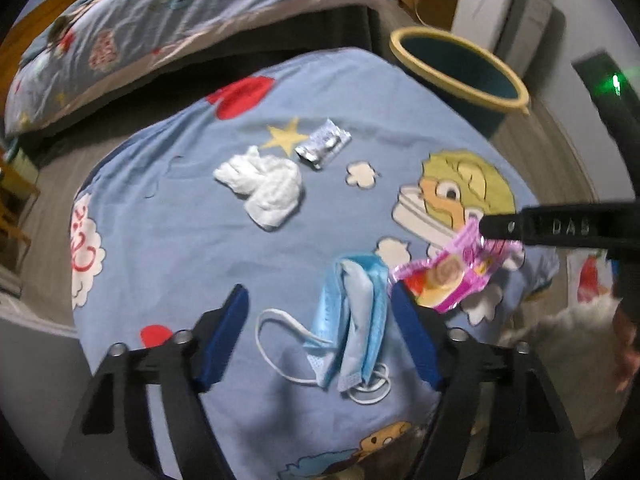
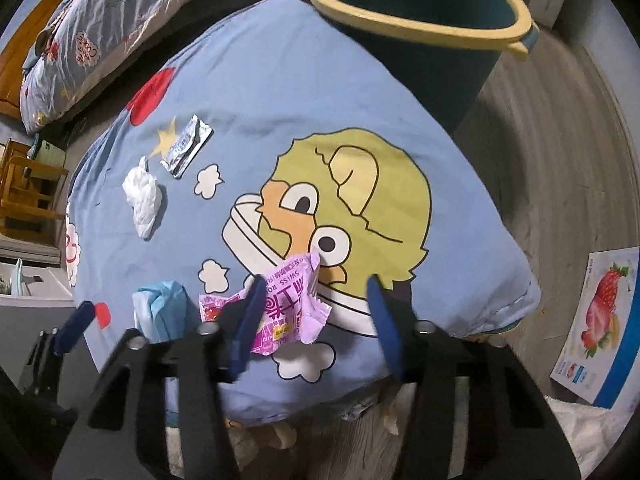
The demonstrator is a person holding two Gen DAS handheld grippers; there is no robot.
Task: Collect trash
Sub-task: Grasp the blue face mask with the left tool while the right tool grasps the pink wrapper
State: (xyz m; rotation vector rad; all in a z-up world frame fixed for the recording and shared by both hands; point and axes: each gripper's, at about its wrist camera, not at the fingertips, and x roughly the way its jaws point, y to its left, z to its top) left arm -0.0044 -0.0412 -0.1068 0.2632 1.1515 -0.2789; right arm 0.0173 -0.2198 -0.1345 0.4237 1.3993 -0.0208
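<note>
Left wrist view: nothing binned yet, far as I can see. The left hand-held gripper stands wide around the blue face mask on the cushion; tissue and foil wrapper wait farther off. Right wrist view: the right hand-held gripper straddles the pink snack wrapper, pads not pressing, near the cushion's edge; the bin beyond looks unobstructed.

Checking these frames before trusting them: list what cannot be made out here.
- Bin bottom: both views, hidden by its own wall, so its contents cannot be told.
- Pink wrapper: right wrist view, partly behind a finger of the right gripper; contact with the far pad unclear.
- Face mask: left wrist view, between the pads of the left gripper; touch unclear.
- Silver wrapper print: too small.
- Strawberry box: cut by the frame edge.
</note>
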